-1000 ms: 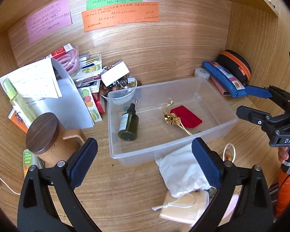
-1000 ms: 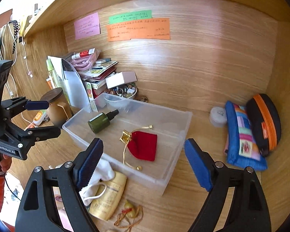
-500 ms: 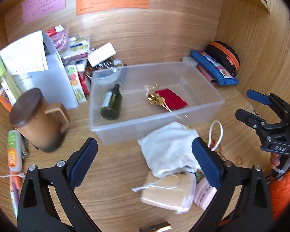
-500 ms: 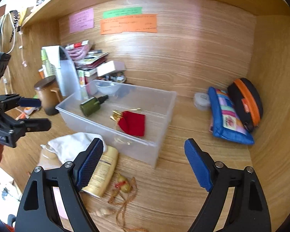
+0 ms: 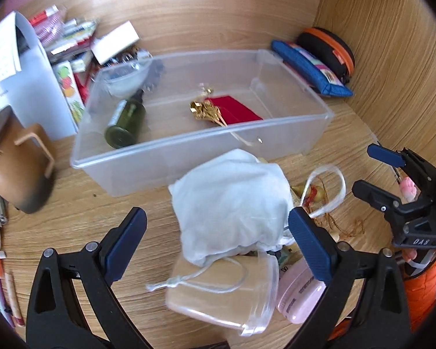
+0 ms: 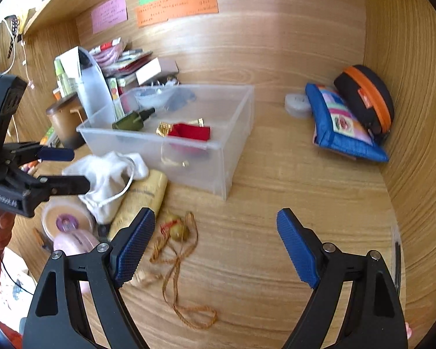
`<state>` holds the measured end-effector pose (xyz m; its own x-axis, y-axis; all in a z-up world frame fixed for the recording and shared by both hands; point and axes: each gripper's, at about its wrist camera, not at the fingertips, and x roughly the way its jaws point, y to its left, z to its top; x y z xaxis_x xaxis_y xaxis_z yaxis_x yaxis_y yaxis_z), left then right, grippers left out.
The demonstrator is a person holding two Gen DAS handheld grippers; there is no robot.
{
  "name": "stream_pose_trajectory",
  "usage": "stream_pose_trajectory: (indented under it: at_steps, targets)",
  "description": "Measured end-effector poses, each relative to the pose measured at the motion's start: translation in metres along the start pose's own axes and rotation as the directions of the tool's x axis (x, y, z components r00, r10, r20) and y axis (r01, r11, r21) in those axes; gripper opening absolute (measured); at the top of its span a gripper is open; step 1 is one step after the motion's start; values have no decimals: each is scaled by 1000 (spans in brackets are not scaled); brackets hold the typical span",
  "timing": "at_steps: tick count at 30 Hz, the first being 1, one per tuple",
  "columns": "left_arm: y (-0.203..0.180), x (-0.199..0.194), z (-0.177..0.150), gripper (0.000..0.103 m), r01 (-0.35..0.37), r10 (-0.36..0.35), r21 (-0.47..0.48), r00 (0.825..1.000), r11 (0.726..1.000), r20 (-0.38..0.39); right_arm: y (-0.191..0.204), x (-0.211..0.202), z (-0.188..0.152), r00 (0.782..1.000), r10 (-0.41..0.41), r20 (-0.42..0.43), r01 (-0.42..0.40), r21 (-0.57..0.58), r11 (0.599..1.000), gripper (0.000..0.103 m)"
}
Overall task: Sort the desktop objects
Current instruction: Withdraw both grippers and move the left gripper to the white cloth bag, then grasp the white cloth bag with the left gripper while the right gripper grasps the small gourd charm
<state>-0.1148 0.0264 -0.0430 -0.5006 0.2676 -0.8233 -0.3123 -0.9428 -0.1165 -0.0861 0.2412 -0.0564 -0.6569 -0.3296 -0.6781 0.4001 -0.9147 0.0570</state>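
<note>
Currently both grippers hang above the wooden desk [image 6: 276, 192] with their blue-padded jaws spread wide and nothing between them. The left gripper [image 5: 218, 250] is poised over a white drawstring pouch [image 5: 229, 200] that lies just in front of the clear plastic bin [image 5: 189, 154], near the desk's front edge. Under the pouch rests a beige tube [image 5: 218, 299] with a clear cap, and a pink case [image 5: 299, 290] lies against it on the right. The right gripper [image 6: 215, 247] is over bare wood in front of the bin, with a small gourd charm [image 6: 177, 229] on a tan braided cord just beside its left finger.

Inside the bin lie a dark green dropper bottle [image 5: 125, 122] on its side at the left end, and a red velvet pouch [image 5: 235, 110] with gold trim near the middle. A brown lidded mug [image 5: 14, 163] stands beside the bin's left end. At the desk's back right corner, a blue patchwork pouch [image 6: 343, 125] leans against a black case with an orange zip [image 6: 366, 99], and a small white round tin [image 6: 296, 104] sits just left of them.
</note>
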Motion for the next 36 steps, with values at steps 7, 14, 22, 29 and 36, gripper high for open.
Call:
stream_pose_trajectory:
  at_steps: [7, 14, 22, 29, 36]
  targets:
    - [1, 16, 1, 99, 30, -29, 9, 999, 1000, -45, 1, 9, -13, 999, 21, -28, -22, -15, 1000, 77]
    - [15, 32, 2, 99, 93, -98, -68, 992, 993, -75, 14, 28, -14, 995, 53, -87, -57, -52, 997, 63]
    - [18, 32, 2, 91, 119, -121, -57, 992, 991, -43, 22, 44, -12, 987, 49, -150, -64, -95, 993, 50]
    - [19, 33, 2, 76, 172, -172, -20, 984, 985, -39, 21, 52, -10, 980, 72, -184, -88, -84, 993, 42]
    - [25, 27, 3, 57, 161, -162, -27, 987, 987, -12, 28, 53, -9, 983, 60, -175, -81, -119, 990, 30]
